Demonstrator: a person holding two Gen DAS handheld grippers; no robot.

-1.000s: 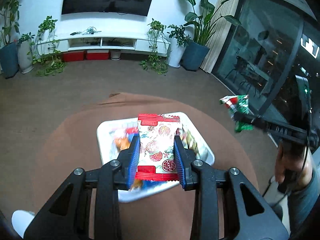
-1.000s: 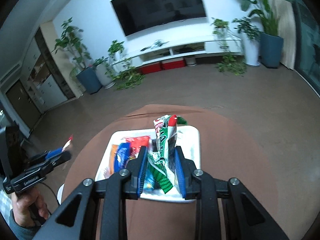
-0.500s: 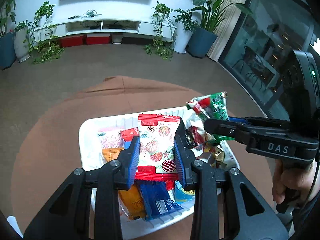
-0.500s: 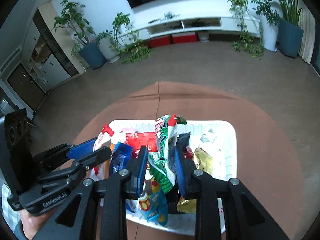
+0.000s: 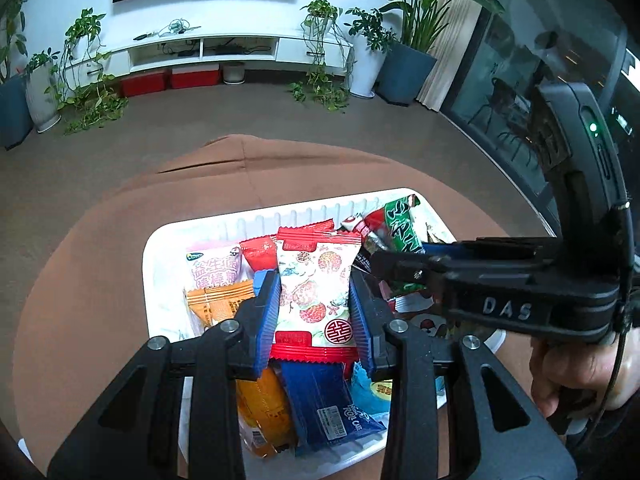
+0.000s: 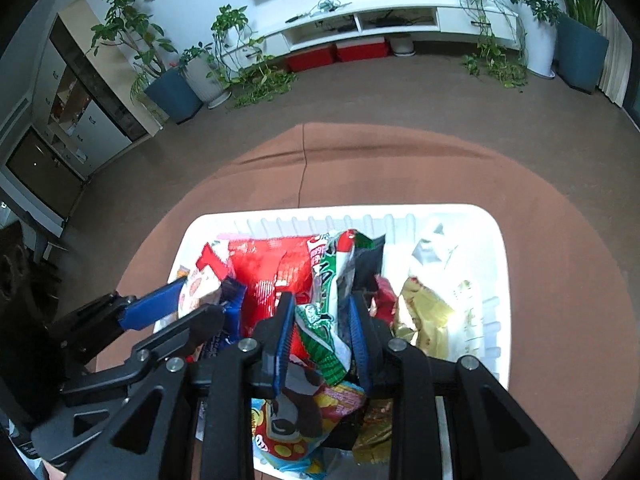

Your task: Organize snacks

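Left wrist view: the left gripper (image 5: pixel 316 312) has its jaws clenched on a white strawberry-print packet (image 5: pixel 318 284) with red crimped ends, held flat and upright by its two side edges, just above the white tray (image 5: pixel 150 280). The tray sits near the middle of the round brown worktop (image 5: pixel 80 260) and is packed with other snacks: a pink packet (image 5: pixel 214 266) and an orange packet (image 5: pixel 218 302) on its left side, a blue packet (image 5: pixel 326 404) at its near edge. The right gripper (image 5: pixel 390 264) reaches in from the right, jaws clamped on a green-and-red packet (image 5: pixel 400 232) over the tray's far right part; the person's hand (image 5: pixel 580 368) shows on its handle.

These packets look light, soft and crinkly, with slick film that could slip. The crimped seams or side edges seem the safest hold, since squeezing the middle may crush what is inside.

Right wrist view: the right gripper (image 6: pixel 322 320) pinches the green-and-red packet (image 6: pixel 328 280), which is crumpled and standing on edge, low over the tray's middle. This view alone shows a gold foil packet (image 6: pixel 428 308) and a white wrapper (image 6: pixel 434 248) on the tray's right side, and a big red bag (image 6: pixel 268 276) beneath. The left gripper (image 6: pixel 196 300) appears at the left with its packet seen nearly edge-on, so its print is unreadable here; the orange and pink packets are mostly hidden.
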